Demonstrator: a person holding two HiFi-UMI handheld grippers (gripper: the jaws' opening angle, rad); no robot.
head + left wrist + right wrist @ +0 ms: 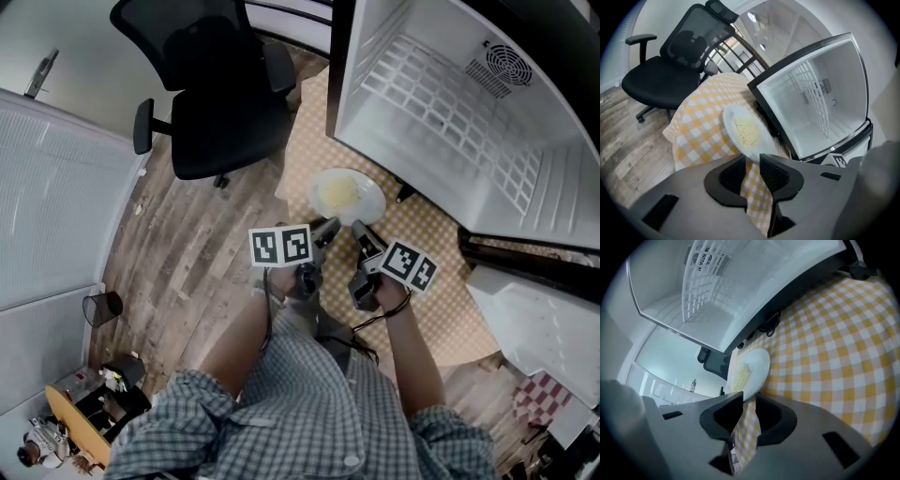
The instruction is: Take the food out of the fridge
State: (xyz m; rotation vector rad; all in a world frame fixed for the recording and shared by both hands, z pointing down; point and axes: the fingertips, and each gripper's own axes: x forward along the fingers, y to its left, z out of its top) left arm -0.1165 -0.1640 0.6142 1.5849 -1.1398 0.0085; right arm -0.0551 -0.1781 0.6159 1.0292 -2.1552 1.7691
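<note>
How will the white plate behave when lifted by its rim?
The plate looks rigid and smooth, so likely slippery. The left gripper and right gripper hold only its near rim, so it may tip. Its food could slide.

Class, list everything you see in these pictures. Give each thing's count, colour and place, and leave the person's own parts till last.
plate: one, white, over the cloth in front of the fridge
food: one heap, pale yellow, on the plate
fridge: one, white, open, upper right
wire shelf: one, white, inside the fridge, nothing on it
cloth: one, yellow-and-white checked, under the plate
office chair: one, black, upper left
floor: brown wood grain, left
wire bin: one, dark, on the floor at left
shirt: one, grey checked, bottom centre
left gripper: one, grey, shut on the plate's near rim
right gripper: one, grey, shut on the same rim
</note>
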